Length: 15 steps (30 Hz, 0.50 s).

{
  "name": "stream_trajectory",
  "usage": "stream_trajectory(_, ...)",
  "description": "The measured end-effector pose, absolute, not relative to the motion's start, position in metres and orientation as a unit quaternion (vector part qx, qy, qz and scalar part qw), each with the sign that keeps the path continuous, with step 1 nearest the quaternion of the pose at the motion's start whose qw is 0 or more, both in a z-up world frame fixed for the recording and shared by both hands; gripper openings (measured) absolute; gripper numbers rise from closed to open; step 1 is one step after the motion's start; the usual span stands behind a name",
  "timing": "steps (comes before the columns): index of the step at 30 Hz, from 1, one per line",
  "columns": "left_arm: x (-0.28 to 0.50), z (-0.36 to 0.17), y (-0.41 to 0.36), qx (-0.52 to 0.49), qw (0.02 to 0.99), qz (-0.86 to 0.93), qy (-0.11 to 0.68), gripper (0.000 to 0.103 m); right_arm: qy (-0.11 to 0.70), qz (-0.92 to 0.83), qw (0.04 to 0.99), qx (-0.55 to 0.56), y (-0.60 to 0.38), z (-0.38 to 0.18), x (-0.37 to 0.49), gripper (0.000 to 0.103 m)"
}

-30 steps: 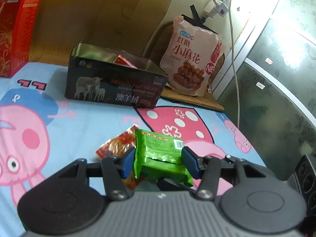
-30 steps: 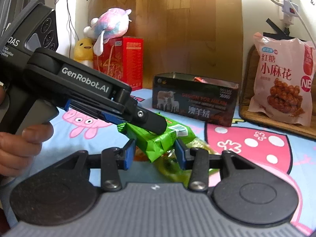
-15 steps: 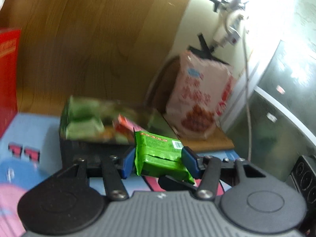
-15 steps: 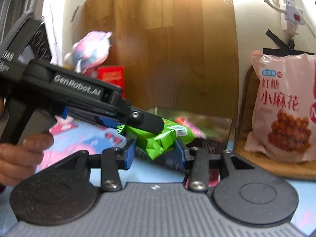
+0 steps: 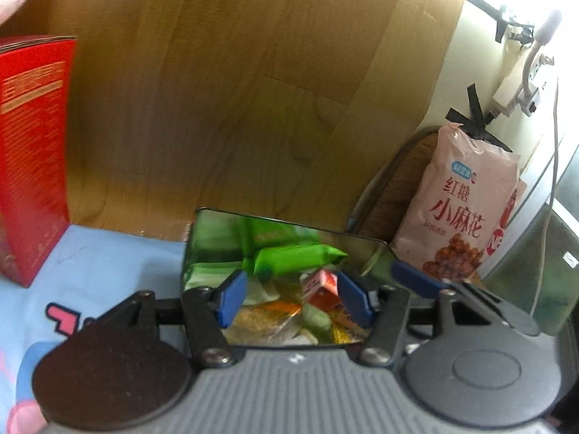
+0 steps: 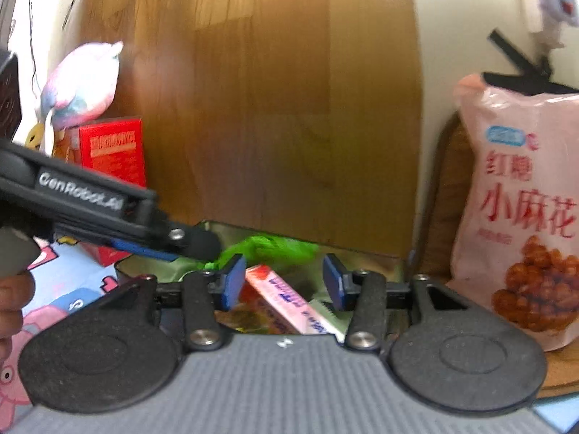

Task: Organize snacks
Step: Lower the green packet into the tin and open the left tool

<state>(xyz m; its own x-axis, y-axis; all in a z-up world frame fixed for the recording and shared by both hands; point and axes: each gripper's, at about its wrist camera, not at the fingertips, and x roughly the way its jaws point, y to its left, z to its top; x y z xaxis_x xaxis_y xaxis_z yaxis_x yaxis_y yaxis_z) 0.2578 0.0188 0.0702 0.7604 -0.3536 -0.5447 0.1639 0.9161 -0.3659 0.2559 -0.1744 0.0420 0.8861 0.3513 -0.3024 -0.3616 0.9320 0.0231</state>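
Note:
The open tin box sits just below both grippers, filled with several snack packets. A green packet lies on top of the pile, just beyond my left gripper, and no pad presses on it. Those jaws are opening with only the tin's contents showing between them. One blue finger of the right gripper shows at the tin's right. In the right wrist view my right gripper is opening too, over a pink packet. The blurred green packet lies past its pads, beside the left gripper.
A large pink snack bag leans on a wooden board right of the tin. A red carton stands at the left with a plush toy on it. A wooden headboard rises behind. A person's hand holds the left gripper.
Both grippers carried the green packet from the cartoon sheet up over the tin. Their jaws have widened and the packet now lies in the tin, free of the pads.

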Motion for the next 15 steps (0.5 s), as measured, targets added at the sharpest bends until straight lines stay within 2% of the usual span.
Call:
stream_trajectory(7, 0.207, 0.074, 0.035, -0.165, 0.927, -0.148, 0.302, 0.060, 0.166, 0.193, 0.966, 0.044, -0.208, 0.038, 0.203, 0.052)
stream_trajectory(8, 0.195, 0.073, 0.035, -0.165, 0.925, -0.157, 0.303, 0.060, 0.170, 0.201, 0.963, 0.052, -0.213, 0.035, 0.190, 0.056)
stream_trajectory(15, 0.128, 0.044, 0.037, -0.175, 0.902, -0.198, 0.342, 0.060, 0.226, 0.230, 0.944, 0.070, -0.227, 0.008, 0.134, 0.057)
